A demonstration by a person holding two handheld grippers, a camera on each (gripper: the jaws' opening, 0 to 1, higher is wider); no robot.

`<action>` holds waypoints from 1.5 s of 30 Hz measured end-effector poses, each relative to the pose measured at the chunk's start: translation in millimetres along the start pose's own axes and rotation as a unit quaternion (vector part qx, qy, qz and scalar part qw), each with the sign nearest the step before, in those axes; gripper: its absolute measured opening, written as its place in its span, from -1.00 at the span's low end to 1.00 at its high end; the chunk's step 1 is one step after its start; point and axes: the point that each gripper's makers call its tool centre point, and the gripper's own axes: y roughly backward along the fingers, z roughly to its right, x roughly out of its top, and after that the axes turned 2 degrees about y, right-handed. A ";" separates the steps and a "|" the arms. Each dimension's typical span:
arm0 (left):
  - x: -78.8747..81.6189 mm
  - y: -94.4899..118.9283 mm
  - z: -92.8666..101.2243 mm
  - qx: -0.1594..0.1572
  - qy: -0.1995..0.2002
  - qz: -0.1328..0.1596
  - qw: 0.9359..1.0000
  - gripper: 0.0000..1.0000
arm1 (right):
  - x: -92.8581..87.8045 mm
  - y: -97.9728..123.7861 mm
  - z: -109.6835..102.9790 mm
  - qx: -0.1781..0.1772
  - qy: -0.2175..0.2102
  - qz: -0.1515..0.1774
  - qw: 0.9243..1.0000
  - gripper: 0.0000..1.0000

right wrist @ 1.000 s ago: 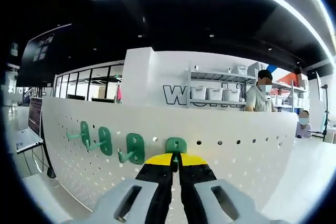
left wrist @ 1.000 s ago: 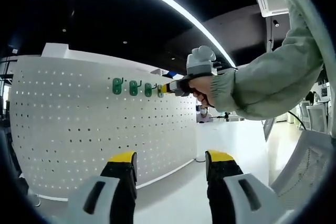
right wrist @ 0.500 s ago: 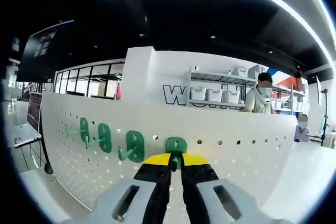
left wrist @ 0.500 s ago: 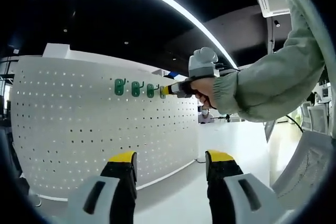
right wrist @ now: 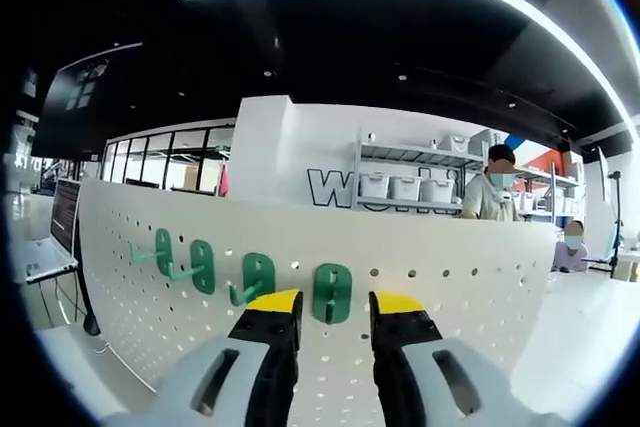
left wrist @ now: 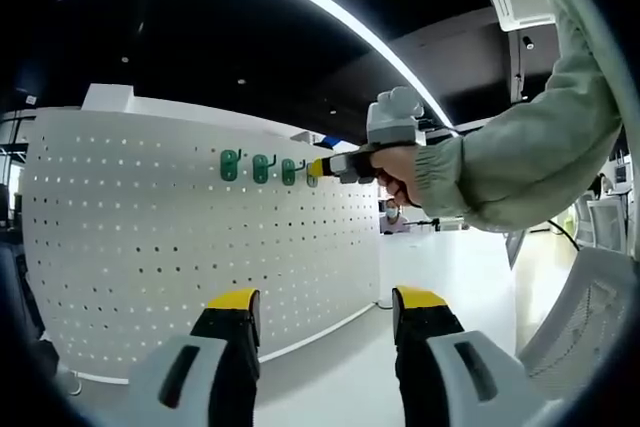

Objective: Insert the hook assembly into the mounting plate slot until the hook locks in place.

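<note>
A white pegboard (right wrist: 450, 297) carries a row of green hooks. In the right gripper view the rightmost green hook (right wrist: 331, 292) sits flat on the board between the tips of my right gripper (right wrist: 335, 303), whose jaws stand apart without touching it. Three more green hooks (right wrist: 205, 267) hang to its left. In the left gripper view the pegboard (left wrist: 150, 237) bears the same green hooks (left wrist: 262, 168). The right gripper (left wrist: 316, 169), held by a hand in a grey-green sleeve, meets the rightmost hook there. My left gripper (left wrist: 325, 302) is open, low and far from the board.
A laptop (right wrist: 45, 247) stands on a stand left of the board. Shelving with white bins (right wrist: 410, 187) and two people (right wrist: 487, 192) are behind it. A white counter (left wrist: 440, 267) and a chair (left wrist: 590, 317) lie to the right in the left gripper view.
My right gripper was shut on the rightmost green hook; its jaws have now spread apart and let it go. The hook stays on the board. The left gripper has not moved.
</note>
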 end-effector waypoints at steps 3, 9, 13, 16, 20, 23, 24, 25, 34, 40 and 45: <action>-0.1 0.6 0.0 0.000 -0.002 -0.001 1.000 0.10 | 0.7 4.2 -0.3 0.005 0.000 0.002 1.000 -0.42; -2.9 1.9 1.0 0.000 -0.007 -0.008 1.000 0.10 | 2.2 17.8 -2.4 0.015 -0.013 0.003 1.000 -0.29; -5.3 3.2 4.3 -0.003 -0.013 -0.015 1.000 0.10 | 0.4 31.4 -5.6 0.020 -0.013 0.001 1.000 -0.24; -5.2 4.3 5.6 -0.003 -0.015 -0.018 1.000 0.11 | -1.5 39.5 -7.1 0.026 -0.014 -0.003 1.000 -0.22; 5.2 6.3 4.3 0.003 -0.020 -0.014 1.000 0.12 | -2.1 56.2 -8.7 0.034 -0.011 -0.002 0.999 -0.21; 14.2 8.8 3.0 0.008 -0.025 -0.011 1.000 0.13 | -3.9 67.9 -8.1 0.039 -0.013 -0.002 0.999 -0.20; 17.1 10.7 2.8 0.009 -0.029 -0.010 0.999 0.13 | -5.1 73.4 -8.8 0.042 -0.014 -0.003 0.999 -0.20; 18.8 12.2 2.8 0.009 -0.032 -0.011 0.999 0.13 | -6.6 77.4 -9.8 0.044 -0.013 -0.004 0.999 -0.19; 28.3 34.0 2.4 0.033 -0.032 -0.025 0.999 0.11 | -51.9 132.7 -36.3 0.092 -0.004 -0.046 0.995 -0.12; 33.2 43.5 13.1 0.036 -0.040 -0.030 0.998 0.12 | -76.6 170.7 -41.7 0.103 -0.015 -0.068 0.992 -0.06; 32.3 48.9 22.4 0.036 -0.046 -0.035 0.998 0.12 | -81.7 193.6 -44.9 0.111 -0.017 -0.074 0.991 -0.04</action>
